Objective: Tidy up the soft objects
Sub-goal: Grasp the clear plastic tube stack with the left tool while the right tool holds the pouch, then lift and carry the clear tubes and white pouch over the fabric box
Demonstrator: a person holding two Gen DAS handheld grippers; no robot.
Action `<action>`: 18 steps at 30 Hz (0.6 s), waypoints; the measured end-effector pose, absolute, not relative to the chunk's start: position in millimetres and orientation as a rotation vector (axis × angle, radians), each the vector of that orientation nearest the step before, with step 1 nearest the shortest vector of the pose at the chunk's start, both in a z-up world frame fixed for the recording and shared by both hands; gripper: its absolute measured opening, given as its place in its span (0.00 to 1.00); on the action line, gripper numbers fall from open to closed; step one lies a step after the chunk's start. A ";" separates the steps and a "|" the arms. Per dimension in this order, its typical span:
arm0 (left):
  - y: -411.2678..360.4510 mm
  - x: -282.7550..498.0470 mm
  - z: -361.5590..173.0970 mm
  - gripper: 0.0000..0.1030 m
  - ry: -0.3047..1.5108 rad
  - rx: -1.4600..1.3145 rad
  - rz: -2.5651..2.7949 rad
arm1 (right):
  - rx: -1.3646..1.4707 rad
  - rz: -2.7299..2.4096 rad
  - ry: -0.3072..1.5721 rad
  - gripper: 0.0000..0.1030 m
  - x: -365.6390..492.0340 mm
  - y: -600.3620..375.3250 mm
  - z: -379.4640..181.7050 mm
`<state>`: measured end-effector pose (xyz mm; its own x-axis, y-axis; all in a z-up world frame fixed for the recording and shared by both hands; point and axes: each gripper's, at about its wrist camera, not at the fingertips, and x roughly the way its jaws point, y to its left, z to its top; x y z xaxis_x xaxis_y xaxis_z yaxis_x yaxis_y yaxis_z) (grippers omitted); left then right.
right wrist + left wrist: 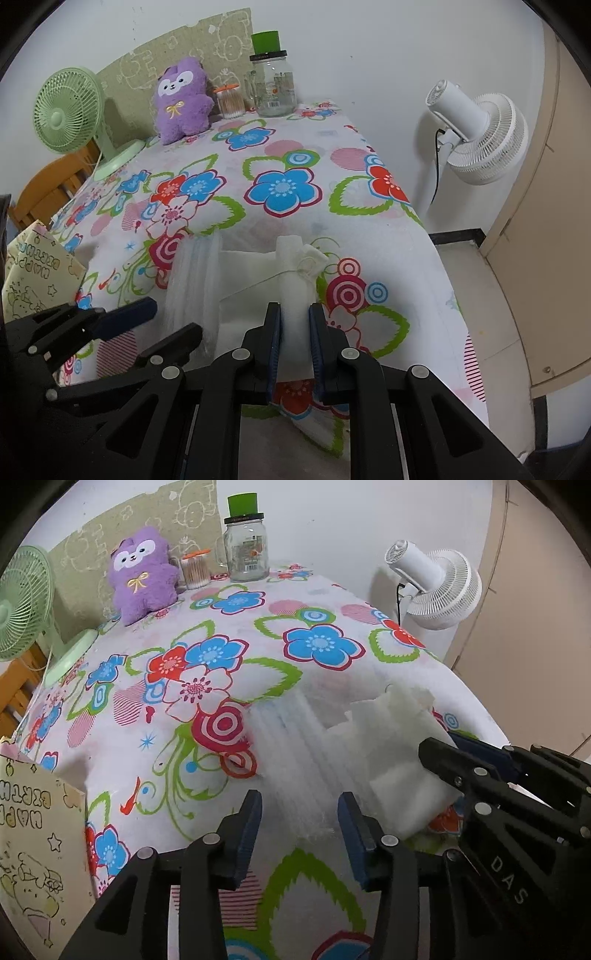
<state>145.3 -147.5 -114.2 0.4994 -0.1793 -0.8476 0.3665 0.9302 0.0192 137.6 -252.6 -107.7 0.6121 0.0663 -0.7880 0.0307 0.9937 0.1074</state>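
A stack of thin translucent white foam sheets (295,746) lies on the flowered tablecloth (207,686). A white foam piece (295,295) sits on its right side. My right gripper (294,350) is shut on that white foam piece, which also shows in the left wrist view (399,746). My left gripper (300,834) is open and empty, its fingers just short of the near edge of the sheets. It shows in the right wrist view (159,321) at the left of the sheets (192,288). A purple plush toy (142,572) sits at the far edge.
A green desk fan (26,605) stands far left. A glass jar with a green cap (245,546) and a cotton-swab jar (195,570) stand by the wall. A white fan (436,587) stands off the right edge. A yellow gift bag (33,834) is near left.
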 end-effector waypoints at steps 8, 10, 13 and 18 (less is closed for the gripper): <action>-150.3 144.2 -114.6 0.14 1.014 0.193 -0.385 | 0.109 0.023 0.915 0.18 138.4 -250.0 -107.9; -150.6 143.2 -113.5 0.14 1.012 0.191 -0.395 | 0.111 0.020 0.914 0.18 137.6 -250.2 -107.0; -149.5 139.5 -110.9 0.13 1.000 0.197 -0.398 | 0.110 0.020 0.909 0.18 134.4 -249.4 -104.4; -144.5 130.9 -103.8 0.13 0.972 0.210 -0.388 | 0.102 0.022 0.892 0.18 127.2 -244.8 -97.6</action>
<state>130.9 -144.5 -103.8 0.5021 -0.2258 -0.8348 0.4110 0.9116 0.0006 127.2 -244.8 -97.6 0.6277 0.0620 -0.7760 0.0229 0.9949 0.0980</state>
